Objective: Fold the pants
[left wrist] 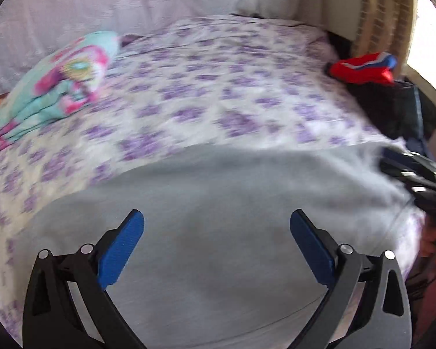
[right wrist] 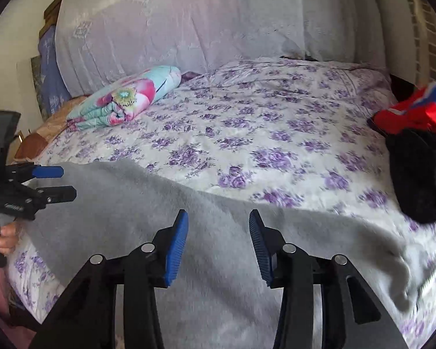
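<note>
Grey pants (left wrist: 218,203) lie spread flat across the near part of the bed, and they also show in the right wrist view (right wrist: 218,247). My left gripper (left wrist: 216,224) is wide open and empty just above the grey cloth. It also shows at the left edge of the right wrist view (right wrist: 66,183), over the pants' left end. My right gripper (right wrist: 218,224) is open and empty above the middle of the pants. It shows at the right edge of the left wrist view (left wrist: 415,174), blurred.
The bed has a white sheet with purple flowers (right wrist: 261,133). A folded teal and pink blanket (right wrist: 125,101) lies at the far left. A red and blue garment (right wrist: 415,110) on dark clothes (right wrist: 415,174) sits at the right edge. A pale cover (right wrist: 189,23) hangs behind.
</note>
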